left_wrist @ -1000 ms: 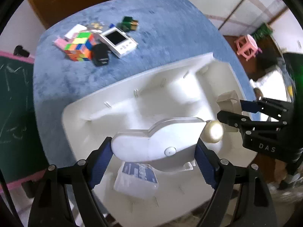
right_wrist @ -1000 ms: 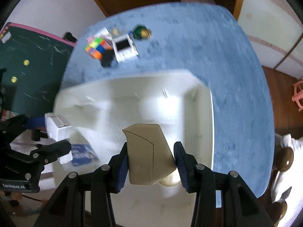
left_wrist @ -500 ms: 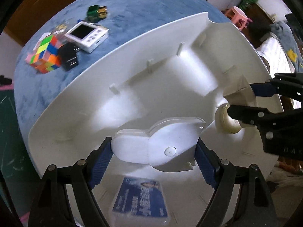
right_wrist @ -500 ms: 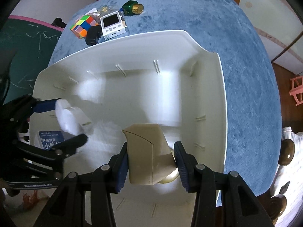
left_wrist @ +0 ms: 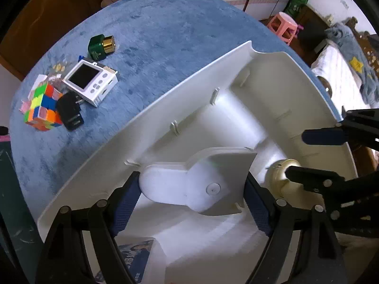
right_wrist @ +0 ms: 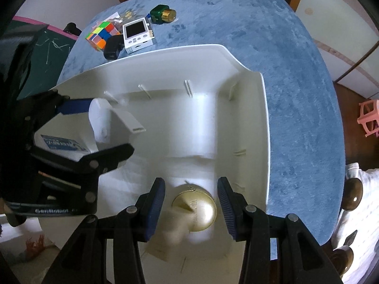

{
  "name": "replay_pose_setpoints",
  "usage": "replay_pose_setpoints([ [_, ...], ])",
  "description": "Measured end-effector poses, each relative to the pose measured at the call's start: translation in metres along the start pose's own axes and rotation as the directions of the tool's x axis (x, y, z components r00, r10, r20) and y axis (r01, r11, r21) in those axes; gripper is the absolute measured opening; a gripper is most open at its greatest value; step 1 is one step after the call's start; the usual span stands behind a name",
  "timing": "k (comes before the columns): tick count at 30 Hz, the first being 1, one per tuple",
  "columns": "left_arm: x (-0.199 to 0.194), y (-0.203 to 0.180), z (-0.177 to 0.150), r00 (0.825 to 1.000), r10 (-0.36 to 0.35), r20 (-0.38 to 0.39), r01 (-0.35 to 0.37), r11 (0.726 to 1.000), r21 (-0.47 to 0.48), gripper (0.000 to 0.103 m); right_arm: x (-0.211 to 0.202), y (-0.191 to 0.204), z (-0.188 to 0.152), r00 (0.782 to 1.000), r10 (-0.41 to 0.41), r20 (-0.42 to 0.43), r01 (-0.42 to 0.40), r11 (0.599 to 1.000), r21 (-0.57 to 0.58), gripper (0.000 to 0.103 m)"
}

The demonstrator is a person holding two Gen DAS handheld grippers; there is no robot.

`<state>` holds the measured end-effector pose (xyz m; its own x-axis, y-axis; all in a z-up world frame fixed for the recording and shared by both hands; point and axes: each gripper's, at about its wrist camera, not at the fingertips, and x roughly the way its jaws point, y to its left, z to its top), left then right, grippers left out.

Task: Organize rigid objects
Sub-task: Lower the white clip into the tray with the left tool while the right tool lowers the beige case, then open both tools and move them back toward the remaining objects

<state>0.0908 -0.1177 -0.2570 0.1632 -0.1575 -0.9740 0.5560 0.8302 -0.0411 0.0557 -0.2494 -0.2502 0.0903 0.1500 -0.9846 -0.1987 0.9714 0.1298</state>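
A big white bin [left_wrist: 165, 99] [right_wrist: 265, 118] sits on the blue table top. My left gripper [left_wrist: 191, 184] [right_wrist: 111, 126] hangs inside it, shut on a flat white plastic panel [left_wrist: 213, 165] [right_wrist: 101, 123] gripped at both ends. My right gripper [right_wrist: 191, 182] [left_wrist: 296, 153] points down into the bin's right part. A beige object with a gold dome [right_wrist: 194, 209] [left_wrist: 277, 172] sits low between its pads. The dome is turned to the camera and the beige body is blurred. A blue-labelled box [left_wrist: 135, 255] [right_wrist: 61, 144] lies in the bin under the left gripper.
At the table's far left lie a colour cube [left_wrist: 40, 108], a black charger [left_wrist: 69, 113], a white device with a screen [left_wrist: 91, 82] and a green jar with a gold lid [left_wrist: 100, 46]. A pink stool [left_wrist: 283, 26] stands beyond the table.
Both grippers have sunk into the bin, and the left one has rolled. The beige object stood upright between the right pads; now it is tipped, dome toward the camera.
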Motion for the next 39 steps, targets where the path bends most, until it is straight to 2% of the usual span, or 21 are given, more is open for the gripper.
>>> replay_pose_setpoints([
  [4, 0.008, -0.001, 0.004, 0.996, 0.013, -0.091, -0.012, 1.0, 0.004, 0.086, -0.004, -0.002, 0.002, 1.0, 0.007, 0.009, -0.007, 1.0, 0.004, 0.05],
  [5, 0.01, -0.001, 0.003, 0.994, 0.014, -0.113, -0.014, 1.0, 0.001, 0.087, -0.006, -0.003, 0.002, 1.0, 0.007, 0.015, -0.007, 1.0, 0.004, 0.055],
  [6, 0.011, -0.001, 0.002, 0.992, 0.012, -0.129, -0.012, 1.0, -0.002, 0.088, -0.008, -0.003, 0.002, 1.0, 0.005, 0.022, -0.005, 1.0, 0.005, 0.059],
  [8, 0.009, 0.0, 0.001, 0.99, 0.008, -0.139, -0.011, 1.0, -0.019, 0.089, -0.012, -0.004, 0.002, 0.999, 0.009, 0.038, -0.009, 1.0, 0.006, 0.059],
  [16, -0.021, 0.005, -0.007, 0.994, 0.033, -0.108, -0.041, 0.996, -0.075, 0.089, -0.021, -0.003, 0.005, 0.998, 0.001, 0.069, -0.001, 1.0, -0.01, 0.059],
  [22, -0.044, 0.011, -0.014, 0.994, 0.08, -0.078, -0.089, 0.989, -0.116, 0.089, -0.031, 0.001, 0.011, 0.995, 0.015, 0.097, -0.012, 1.0, -0.026, 0.059],
  [27, -0.056, 0.011, -0.011, 0.995, 0.078, -0.055, -0.085, 0.986, -0.142, 0.088, -0.042, 0.007, 0.015, 0.992, 0.027, 0.121, -0.021, 0.999, -0.05, 0.059],
  [39, -0.099, 0.022, -0.006, 0.995, 0.079, 0.057, -0.067, 0.98, -0.187, 0.088, -0.076, 0.015, 0.032, 0.98, 0.048, 0.194, -0.034, 0.997, -0.075, 0.059],
])
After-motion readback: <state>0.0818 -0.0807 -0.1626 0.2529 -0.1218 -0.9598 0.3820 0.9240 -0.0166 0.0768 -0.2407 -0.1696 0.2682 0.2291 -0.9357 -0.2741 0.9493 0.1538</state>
